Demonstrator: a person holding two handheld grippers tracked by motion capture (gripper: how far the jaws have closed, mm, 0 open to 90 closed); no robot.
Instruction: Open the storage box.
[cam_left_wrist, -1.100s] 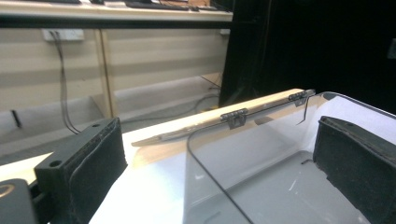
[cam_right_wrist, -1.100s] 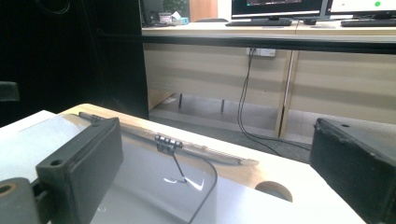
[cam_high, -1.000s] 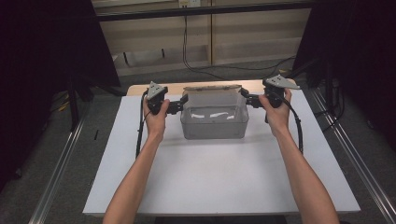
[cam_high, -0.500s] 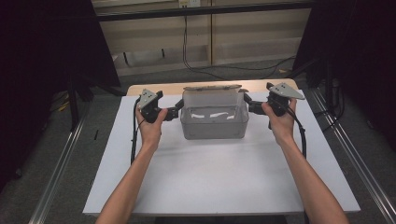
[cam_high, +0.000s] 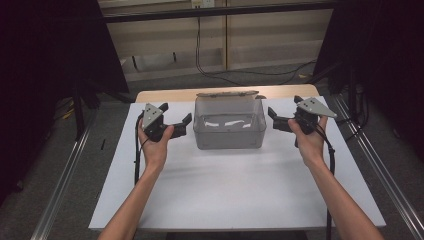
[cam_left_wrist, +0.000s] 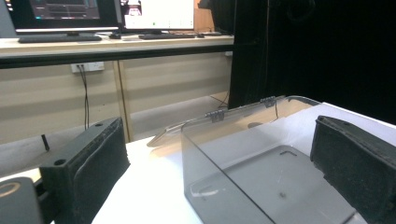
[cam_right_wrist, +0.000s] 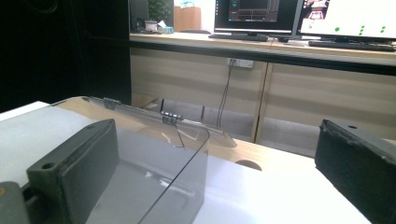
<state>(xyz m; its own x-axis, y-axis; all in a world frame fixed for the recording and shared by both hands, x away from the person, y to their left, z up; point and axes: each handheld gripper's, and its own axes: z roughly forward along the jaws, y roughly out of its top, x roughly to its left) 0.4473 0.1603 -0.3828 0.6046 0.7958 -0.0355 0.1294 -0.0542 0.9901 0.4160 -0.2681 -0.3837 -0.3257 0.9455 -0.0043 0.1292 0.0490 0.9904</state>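
Note:
A clear plastic box stands at the back middle of the white table, with nothing in it and its hinged lid folded back behind it. My left gripper hovers open just left of the box, a small gap away from its wall. My right gripper hangs open just right of the box, also apart from it. In the left gripper view the box lies ahead between the wide-spread jaws of that gripper. The right gripper view has the box corner between the jaws of the right gripper.
The white table top stretches broad toward the person. A wooden strip runs along its back edge. Metal rails flank both sides on the floor. A desk with monitors stands beyond, and cables hang below it.
Both grippers have drawn outward and a little toward the person, away from the box's side walls. The box has not moved.

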